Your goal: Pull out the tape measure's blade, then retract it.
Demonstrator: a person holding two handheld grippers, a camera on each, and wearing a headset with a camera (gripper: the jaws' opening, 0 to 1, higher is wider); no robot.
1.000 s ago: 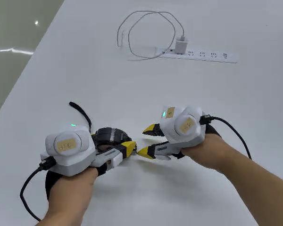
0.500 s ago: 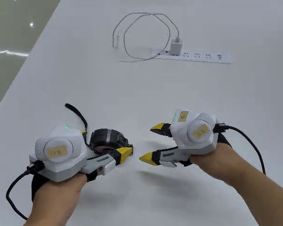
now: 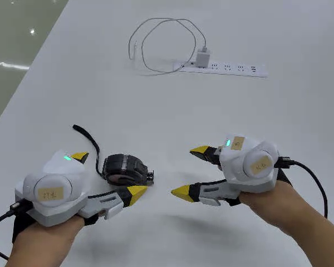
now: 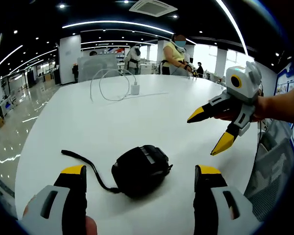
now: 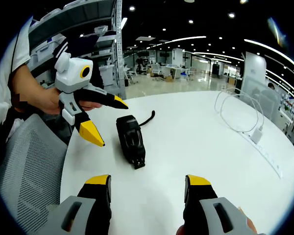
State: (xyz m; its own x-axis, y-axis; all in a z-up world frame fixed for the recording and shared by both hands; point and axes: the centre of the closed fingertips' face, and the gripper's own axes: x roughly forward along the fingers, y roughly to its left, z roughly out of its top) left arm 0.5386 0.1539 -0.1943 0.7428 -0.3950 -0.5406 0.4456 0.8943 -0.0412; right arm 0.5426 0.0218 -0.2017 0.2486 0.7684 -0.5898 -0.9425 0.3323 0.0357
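- Head view: the tape measure (image 3: 124,168), a black round case, lies on the white worktop (image 3: 156,111). Its black strap (image 3: 88,136) trails off to the far left.
- My left gripper (image 3: 108,174) has its yellow-tipped fingers spread wide, one on either side of the case.
- My right gripper (image 3: 190,171) sits just to the right. Its fingers are also parted, holding nothing, with the tips pointing toward the tape measure.
- At the far side of the worktop is a white power strip (image 3: 225,68) with a charger (image 3: 202,57) plugged in and a looped white cable (image 3: 161,44).
- Left gripper view: the case rests between my two fingers, just ahead of the tips and clear of both. The right gripper hangs above the worktop to the right with its fingers spread.
- Right gripper view: the tape measure lies ahead and left of centre, apart from my open fingers. The left gripper is at upper left with one yellow tip near the case, and I see no contact.
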